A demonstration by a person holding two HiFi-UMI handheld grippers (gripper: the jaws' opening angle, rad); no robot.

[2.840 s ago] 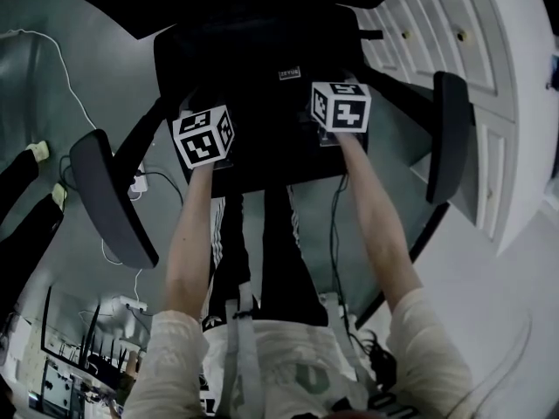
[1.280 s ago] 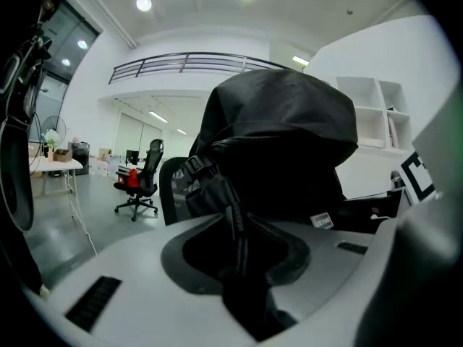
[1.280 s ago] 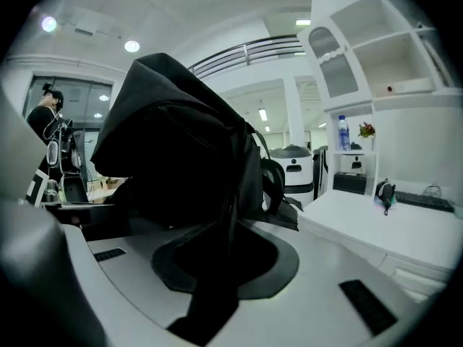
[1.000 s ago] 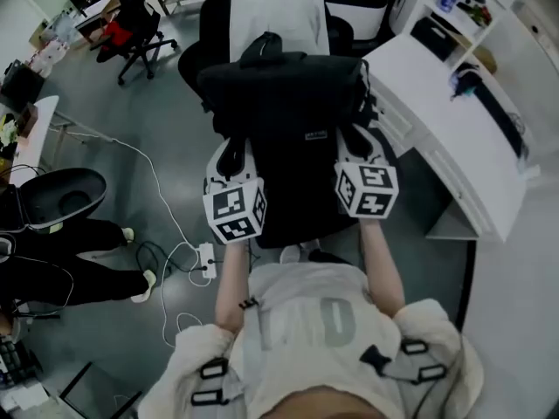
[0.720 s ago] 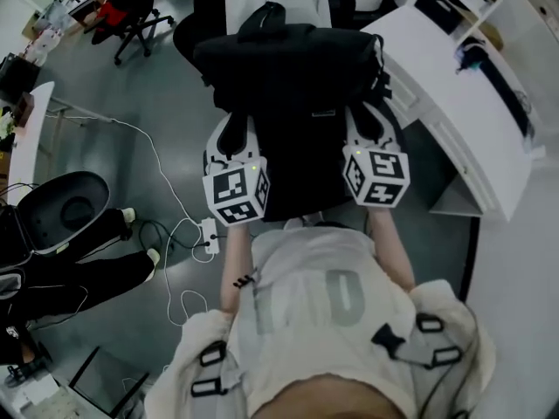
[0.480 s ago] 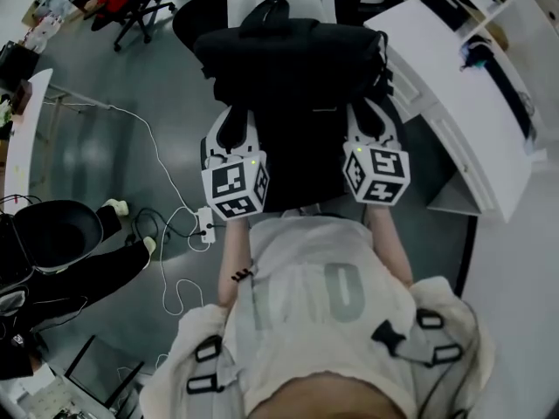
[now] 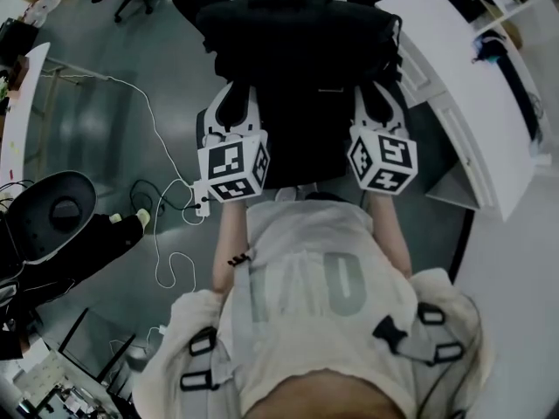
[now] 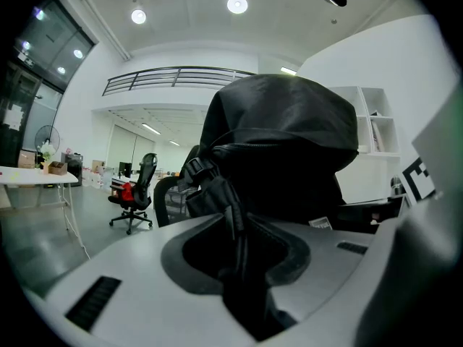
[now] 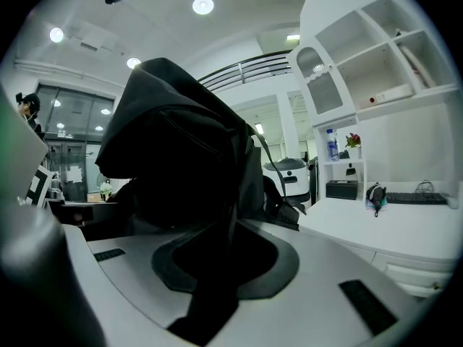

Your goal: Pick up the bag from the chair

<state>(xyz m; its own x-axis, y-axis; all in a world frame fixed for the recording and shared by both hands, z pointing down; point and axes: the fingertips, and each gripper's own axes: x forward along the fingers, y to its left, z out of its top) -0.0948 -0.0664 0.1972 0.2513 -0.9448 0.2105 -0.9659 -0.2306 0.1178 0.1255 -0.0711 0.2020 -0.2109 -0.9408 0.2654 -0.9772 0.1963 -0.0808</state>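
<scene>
Over grey floor, left claw and right claw both clamp one black bag

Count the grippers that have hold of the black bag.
2. The left gripper is shut on the bag's left side, the right gripper on its right side. Each gripper view shows black fabric pinched between the jaws.

Dim, fisheye-warped, perhaps underexposed overhead

Left tool, right tool: both tightly closed.
</scene>
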